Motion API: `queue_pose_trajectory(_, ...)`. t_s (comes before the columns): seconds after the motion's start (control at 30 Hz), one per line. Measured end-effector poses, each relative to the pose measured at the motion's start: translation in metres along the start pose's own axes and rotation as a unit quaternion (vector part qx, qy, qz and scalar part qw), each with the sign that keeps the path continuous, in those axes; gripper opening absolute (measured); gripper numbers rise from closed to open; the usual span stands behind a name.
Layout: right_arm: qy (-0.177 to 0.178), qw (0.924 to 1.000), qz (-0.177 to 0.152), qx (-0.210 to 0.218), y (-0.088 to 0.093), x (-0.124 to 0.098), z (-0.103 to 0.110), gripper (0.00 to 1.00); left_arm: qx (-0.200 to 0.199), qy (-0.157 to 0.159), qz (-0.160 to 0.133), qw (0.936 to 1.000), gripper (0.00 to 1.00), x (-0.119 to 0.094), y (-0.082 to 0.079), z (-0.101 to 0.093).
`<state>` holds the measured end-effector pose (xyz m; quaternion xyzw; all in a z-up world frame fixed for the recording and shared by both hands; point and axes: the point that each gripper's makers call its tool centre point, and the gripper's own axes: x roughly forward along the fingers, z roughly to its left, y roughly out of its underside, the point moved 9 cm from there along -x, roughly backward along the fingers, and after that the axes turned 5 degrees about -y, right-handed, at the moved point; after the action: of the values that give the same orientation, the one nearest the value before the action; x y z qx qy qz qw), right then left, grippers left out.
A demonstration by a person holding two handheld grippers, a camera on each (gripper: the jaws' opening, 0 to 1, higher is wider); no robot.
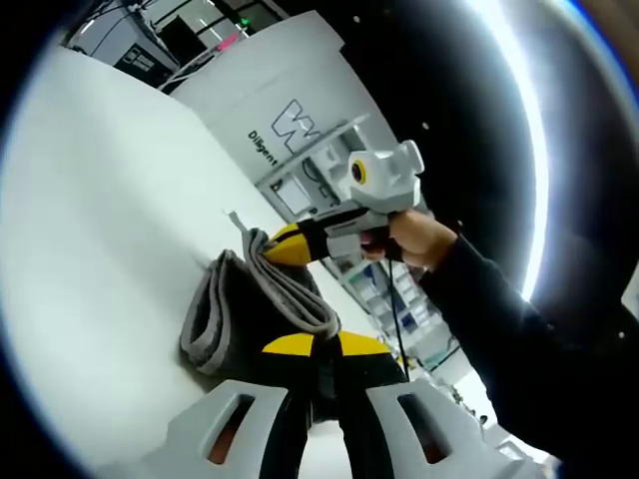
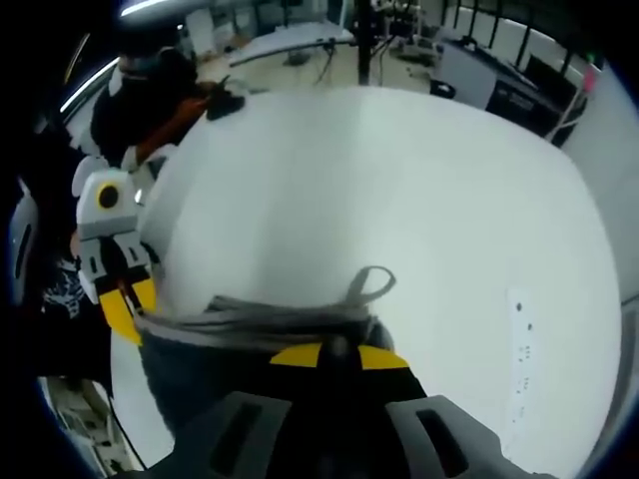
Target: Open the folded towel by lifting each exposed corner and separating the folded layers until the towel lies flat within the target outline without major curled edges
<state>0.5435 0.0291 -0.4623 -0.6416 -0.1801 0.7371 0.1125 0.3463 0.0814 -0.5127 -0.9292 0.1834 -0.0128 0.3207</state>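
Two edges of the folded grey cloth towel (image 1: 262,304) on the white bench (image 1: 100,200) are clamped, by the left hand-held gripper (image 1: 321,346) and the right hand-held gripper (image 2: 334,353), so layers could be dragged together if pulled unevenly.

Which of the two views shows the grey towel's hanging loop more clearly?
The right gripper view: the hanging loop stands up clear of the folded grey towel against the white table. In the left gripper view, the towel shows its rolled layers, but the loop cannot be clearly made out.
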Motion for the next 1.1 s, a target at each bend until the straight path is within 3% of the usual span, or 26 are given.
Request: queue_pose_trajectory(1.1,0.019,0.9991,-0.037,-0.001,0.013,-0.024,0.009,0.07,0.03,0.014,0.002,0.9995,0.04,0.002,0.007,-0.02)
